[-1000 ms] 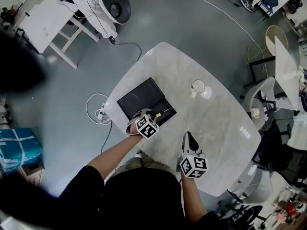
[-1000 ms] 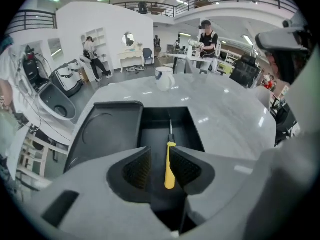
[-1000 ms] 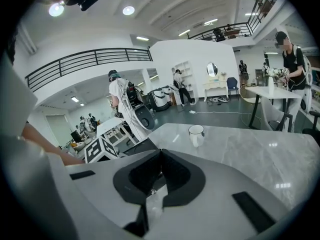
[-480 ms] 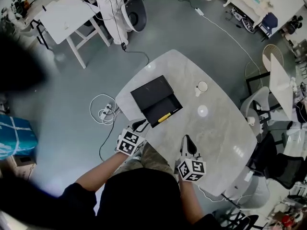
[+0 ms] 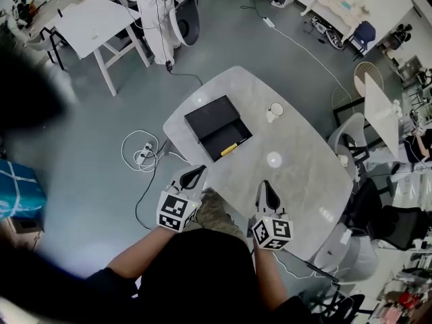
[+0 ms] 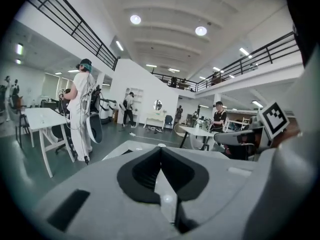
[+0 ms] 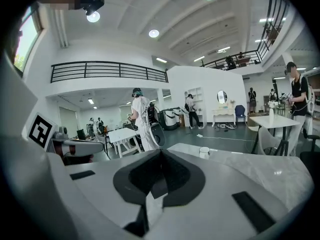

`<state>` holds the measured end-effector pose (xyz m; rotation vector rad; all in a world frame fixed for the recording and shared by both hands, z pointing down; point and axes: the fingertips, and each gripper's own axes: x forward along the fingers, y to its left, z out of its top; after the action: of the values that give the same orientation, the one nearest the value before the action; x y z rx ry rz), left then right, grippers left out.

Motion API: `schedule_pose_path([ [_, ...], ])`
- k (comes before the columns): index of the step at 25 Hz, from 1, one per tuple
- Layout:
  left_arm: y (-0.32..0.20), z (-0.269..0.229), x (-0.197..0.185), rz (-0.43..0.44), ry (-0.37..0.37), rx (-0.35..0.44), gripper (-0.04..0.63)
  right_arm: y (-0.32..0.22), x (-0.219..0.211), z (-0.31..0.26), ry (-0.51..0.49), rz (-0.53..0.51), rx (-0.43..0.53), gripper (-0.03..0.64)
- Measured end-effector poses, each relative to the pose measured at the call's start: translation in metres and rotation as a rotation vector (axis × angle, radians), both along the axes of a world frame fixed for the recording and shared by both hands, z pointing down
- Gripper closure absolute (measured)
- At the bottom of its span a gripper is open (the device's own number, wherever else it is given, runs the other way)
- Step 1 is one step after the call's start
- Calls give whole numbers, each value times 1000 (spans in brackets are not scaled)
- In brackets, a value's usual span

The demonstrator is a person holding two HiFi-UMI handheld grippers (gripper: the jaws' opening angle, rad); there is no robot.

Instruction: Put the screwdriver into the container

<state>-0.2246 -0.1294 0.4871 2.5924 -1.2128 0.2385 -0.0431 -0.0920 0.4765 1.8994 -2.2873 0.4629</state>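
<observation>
A black container (image 5: 210, 118) lies open at the far left of the marble table (image 5: 297, 174). The yellow-handled screwdriver (image 5: 229, 149) rests in its tray. My left gripper (image 5: 192, 176) hangs over the table's near edge, well short of the container. Its jaws have just been closing and are now shut with nothing between them (image 6: 161, 149). My right gripper (image 5: 267, 189) is beside it over the near part of the table, also shut and empty (image 7: 160, 151). Both point roughly level across the room.
A white cup (image 5: 275, 110) stands beyond the container, also seen as the cup (image 7: 204, 152). A cable and power strip (image 5: 144, 155) lie on the floor left of the table. Chairs (image 5: 351, 140) stand at right, and a white table (image 5: 94, 19) with people at far left.
My left gripper pulled back from over the container to the table's near edge and rose, leaving the screwdriver in the tray. My right gripper lifted a little. The table looks smaller.
</observation>
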Motion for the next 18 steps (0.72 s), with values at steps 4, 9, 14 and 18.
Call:
schedule_pose_path([
  [4,20,-15,-8,-1,24,40,578,20,-8,-11,29,-6,23,606],
  [9,32,-15,-14,6,36,49,578,33,-18,-13,60,-4,24,606],
  [14,41,-20,-18,-4,42,57,580,42,-25,-16,62,-17,29,606],
  [18,46,-19,-25,-15,49,60,579,45,-32,-15,71,-35,31,606],
])
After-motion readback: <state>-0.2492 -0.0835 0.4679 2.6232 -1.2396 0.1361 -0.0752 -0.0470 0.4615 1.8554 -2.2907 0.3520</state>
